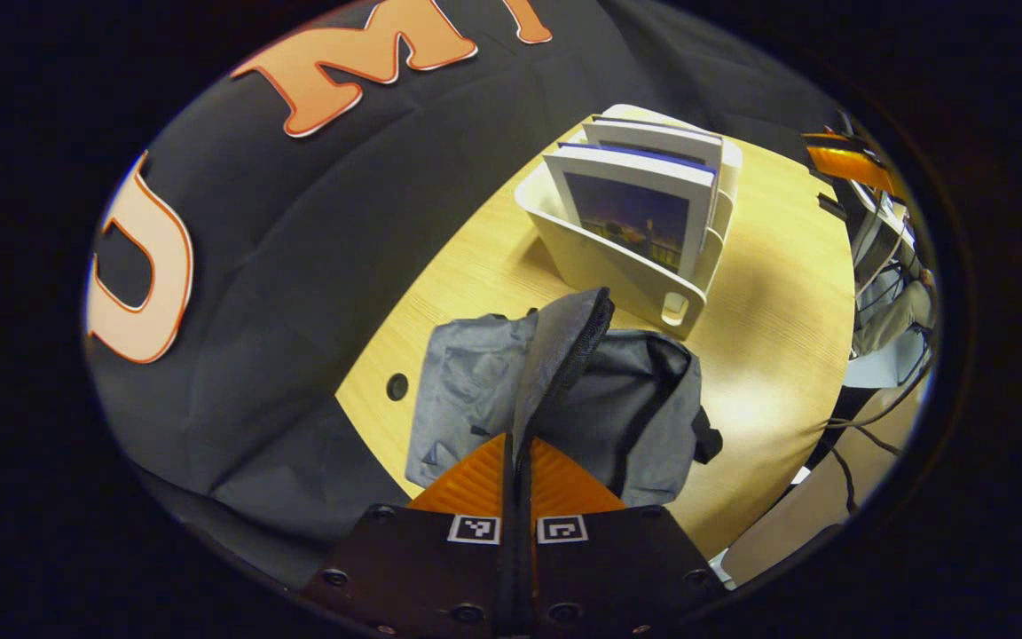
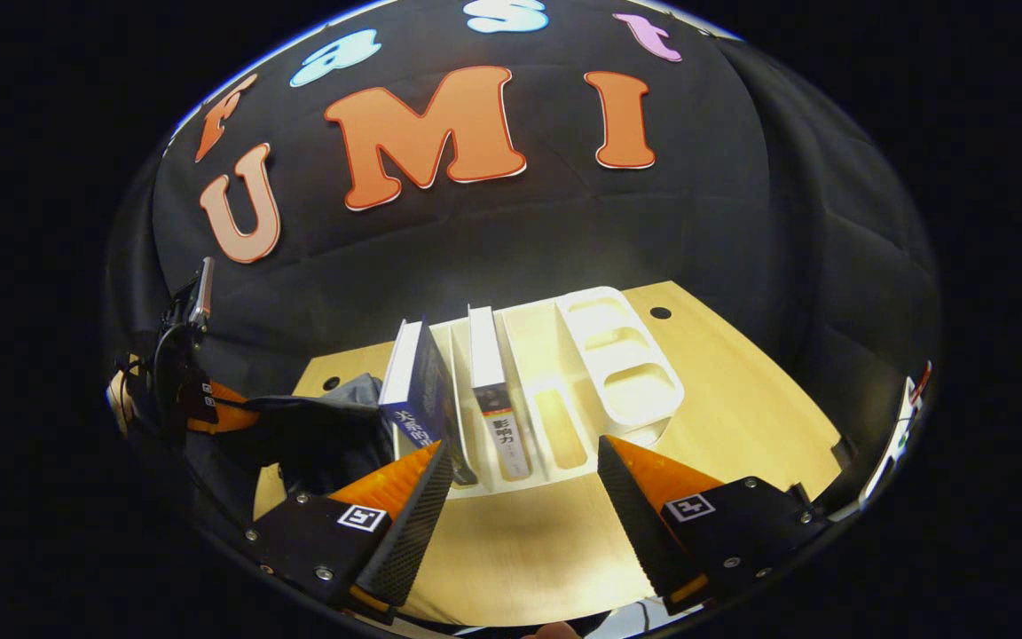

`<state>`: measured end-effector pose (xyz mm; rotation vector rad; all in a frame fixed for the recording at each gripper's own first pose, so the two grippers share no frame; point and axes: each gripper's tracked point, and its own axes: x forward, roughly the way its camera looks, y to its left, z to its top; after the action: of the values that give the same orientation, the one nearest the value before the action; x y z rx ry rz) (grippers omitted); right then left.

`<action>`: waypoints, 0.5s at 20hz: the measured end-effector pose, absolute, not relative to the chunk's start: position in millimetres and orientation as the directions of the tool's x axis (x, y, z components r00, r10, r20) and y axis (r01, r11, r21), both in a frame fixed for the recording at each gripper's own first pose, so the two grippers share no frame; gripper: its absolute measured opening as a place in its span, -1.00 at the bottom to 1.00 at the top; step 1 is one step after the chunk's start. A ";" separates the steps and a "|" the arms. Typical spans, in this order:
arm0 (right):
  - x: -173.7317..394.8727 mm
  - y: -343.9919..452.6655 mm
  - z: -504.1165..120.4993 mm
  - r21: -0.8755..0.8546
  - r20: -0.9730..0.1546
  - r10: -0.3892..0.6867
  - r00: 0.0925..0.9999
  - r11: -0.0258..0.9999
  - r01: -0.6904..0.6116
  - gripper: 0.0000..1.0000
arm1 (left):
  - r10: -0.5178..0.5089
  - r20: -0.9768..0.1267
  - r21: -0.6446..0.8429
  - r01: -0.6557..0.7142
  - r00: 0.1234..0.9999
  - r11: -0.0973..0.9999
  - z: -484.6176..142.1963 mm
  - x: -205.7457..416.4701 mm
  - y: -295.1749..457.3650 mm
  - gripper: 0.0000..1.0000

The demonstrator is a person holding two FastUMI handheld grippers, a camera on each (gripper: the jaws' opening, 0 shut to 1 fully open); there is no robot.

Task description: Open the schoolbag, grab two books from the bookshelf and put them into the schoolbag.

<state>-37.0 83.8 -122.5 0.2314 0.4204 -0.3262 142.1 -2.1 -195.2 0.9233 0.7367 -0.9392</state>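
Observation:
The grey schoolbag (image 1: 644, 399) lies on the wooden table (image 1: 768, 337). My left gripper (image 1: 515, 444) is shut on the bag's zippered flap (image 1: 564, 355), which stands raised above the bag. Behind the bag stands a white bookshelf (image 1: 600, 262) holding two upright books (image 1: 631, 209). In the right gripper view, my right gripper (image 2: 522, 445) is open just in front of the bookshelf (image 2: 622, 364), nothing between its fingers. A dark-covered book (image 2: 418, 390) and a white-spined book (image 2: 489, 373) stand in the left slots. The schoolbag (image 2: 325, 435) and the left gripper (image 2: 227, 408) appear at far left.
The bookshelf's right-hand compartments (image 2: 626, 377) hold nothing. A round cable hole (image 1: 397, 387) sits near the table's edge by the black cloth wall. Cables and equipment (image 1: 884, 266) crowd the space beyond the table's far side.

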 end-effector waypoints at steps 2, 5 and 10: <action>-36.3 95.4 -116.9 0.158 -0.444 -0.251 0.860 0.923 0.351 0.96 | -0.362 -0.835 0.325 0.902 0.415 0.283 -184.1 152.1 0.5 -0.97; -33.6 117.0 -103.3 0.163 -0.473 -0.204 0.857 0.936 0.313 0.96 | -0.384 -0.817 0.331 0.895 0.430 0.298 -172.6 168.5 6.2 -0.99; -12.2 149.2 -61.5 0.180 -0.573 -0.071 0.816 0.961 0.210 0.96 | -0.448 -0.781 0.306 0.892 0.434 0.332 -155.2 180.9 -3.6 -0.98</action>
<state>-12.2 149.2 -61.5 0.2413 0.5982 -0.1518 180.9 -3.6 -155.2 0.8138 0.6470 -0.9602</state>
